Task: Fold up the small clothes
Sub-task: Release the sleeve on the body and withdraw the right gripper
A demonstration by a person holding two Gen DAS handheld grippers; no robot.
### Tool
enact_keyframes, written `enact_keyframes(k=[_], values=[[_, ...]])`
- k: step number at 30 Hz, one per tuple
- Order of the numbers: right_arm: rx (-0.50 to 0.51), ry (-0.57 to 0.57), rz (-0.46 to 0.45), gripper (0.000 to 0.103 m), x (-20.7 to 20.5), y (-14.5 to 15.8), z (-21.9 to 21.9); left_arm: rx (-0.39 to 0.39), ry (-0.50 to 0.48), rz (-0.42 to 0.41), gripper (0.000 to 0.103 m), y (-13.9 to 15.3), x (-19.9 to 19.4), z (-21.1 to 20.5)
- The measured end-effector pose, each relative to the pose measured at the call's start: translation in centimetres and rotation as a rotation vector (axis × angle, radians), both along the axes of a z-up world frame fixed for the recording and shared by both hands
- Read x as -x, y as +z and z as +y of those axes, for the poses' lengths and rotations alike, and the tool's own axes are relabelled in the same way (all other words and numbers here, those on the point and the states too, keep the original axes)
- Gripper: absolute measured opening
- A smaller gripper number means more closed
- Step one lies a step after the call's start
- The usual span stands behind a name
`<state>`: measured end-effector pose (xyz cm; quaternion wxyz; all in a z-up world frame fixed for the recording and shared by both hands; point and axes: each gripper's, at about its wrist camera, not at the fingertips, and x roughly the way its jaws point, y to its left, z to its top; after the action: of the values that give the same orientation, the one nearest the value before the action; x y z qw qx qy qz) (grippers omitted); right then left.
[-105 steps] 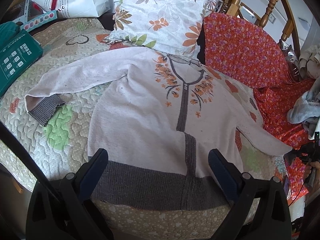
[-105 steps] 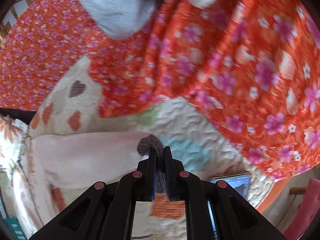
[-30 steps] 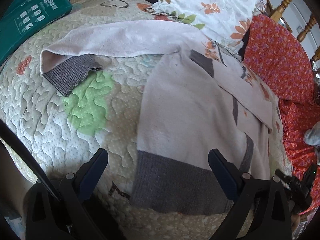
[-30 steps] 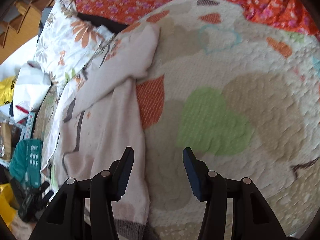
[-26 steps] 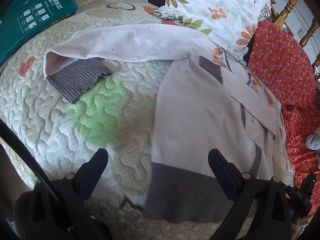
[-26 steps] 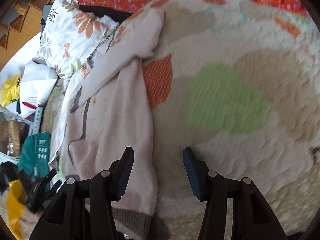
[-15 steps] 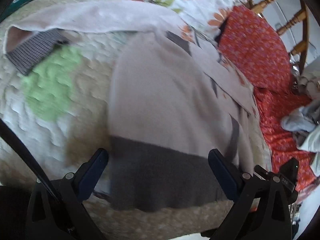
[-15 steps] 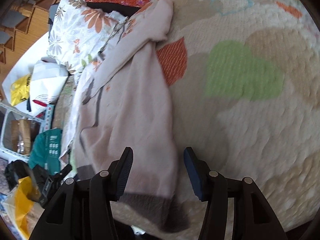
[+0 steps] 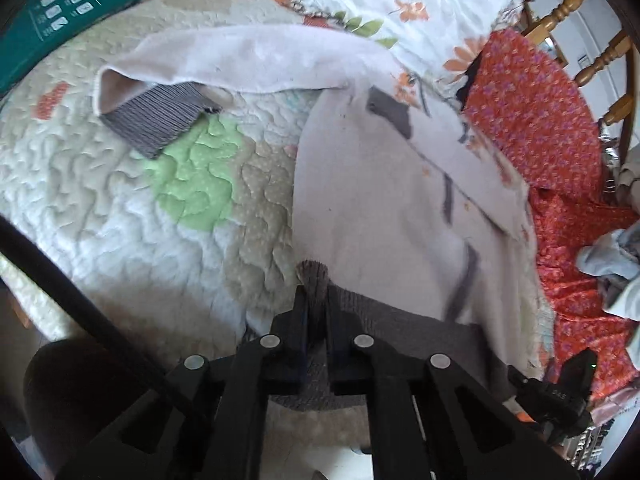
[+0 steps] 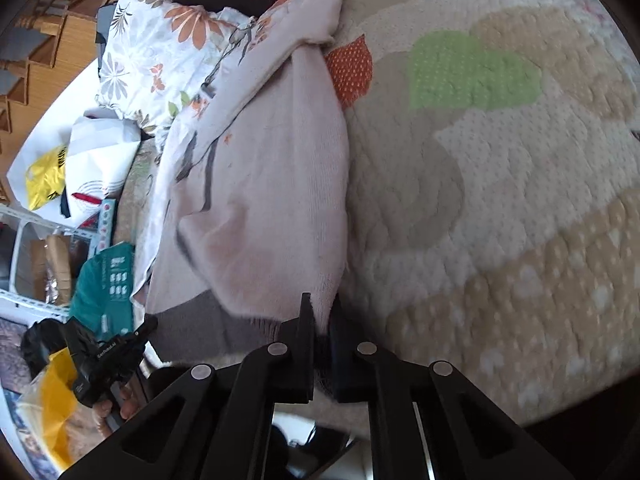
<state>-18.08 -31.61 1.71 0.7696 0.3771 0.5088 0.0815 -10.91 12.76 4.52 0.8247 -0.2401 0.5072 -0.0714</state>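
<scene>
Quilted cover (image 9: 100, 184) of the bed fills most of both views, pale with green and orange patches, and the sweater (image 9: 384, 200) lies on it near the front edge. One side of the sweater with its sleeve is already folded over the body, while the other sleeve (image 9: 240, 56) is spread out to the far left, its grey cuff (image 9: 156, 120) flat on the cover. A flowered pillow (image 9: 420, 4) and a red cloth (image 9: 536, 112) lie behind it, and a green box (image 9: 60, 12) sits at the far corner. A second ago both grippers hung over the grey hem with their jaws apart and nothing between them; now both have just closed. The left gripper (image 9: 316, 304) pinches the left corner of the hem (image 9: 400, 320), a small bunch of grey knit standing up between its fingers. The right gripper (image 10: 322, 320) has its fingers pressed on the fabric at the right bottom corner, where the folded edge meets the hem. I judge that with both bottom corners held, the hem can next be lifted toward the collar, though the open sleeve is not folded yet.
</scene>
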Motion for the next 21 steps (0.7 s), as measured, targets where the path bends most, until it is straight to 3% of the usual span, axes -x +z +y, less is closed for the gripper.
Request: enact_keyframes(k=[5,11,13,14,15,17,18,19,21], values=[[-0.005,0.011,0.015,0.006,2.1,0.8,-0.8,-0.051,-0.023,-0.045,0.006,1.7,1.9,-0.9],[0.086,0.011,0.020,0.013,2.8,1.0,-0.2,-0.117,-0.049,-0.043,0.008,1.5,2.9,-1.3],[0.089,0.009,0.002,0.036,3.1,1.1,0.1,-0.120,-0.053,-0.062,0.013,1.9,3.5,-1.3],[0.092,0.005,-0.007,0.050,3.2,1.1,0.2,-0.120,-0.050,-0.073,0.024,2.3,3.8,-1.1],[0.102,-0.004,-0.010,0.053,3.3,1.0,0.3,-0.122,-0.041,-0.085,0.032,2.6,4.2,-0.9],[0.133,-0.006,0.010,0.047,3.1,0.5,0.7,-0.115,-0.009,-0.111,0.048,3.4,4.6,-0.4],[0.158,0.002,0.032,0.024,2.8,0.0,1.0,-0.105,0.009,-0.122,0.048,3.7,4.7,0.0],[0.185,0.004,0.060,0.015,2.5,-0.3,1.2,-0.097,0.019,-0.128,0.050,4.0,4.7,0.3],[0.218,-0.006,0.105,0.010,2.6,-1.0,1.2,-0.088,0.036,-0.141,0.054,4.5,4.7,0.7]])
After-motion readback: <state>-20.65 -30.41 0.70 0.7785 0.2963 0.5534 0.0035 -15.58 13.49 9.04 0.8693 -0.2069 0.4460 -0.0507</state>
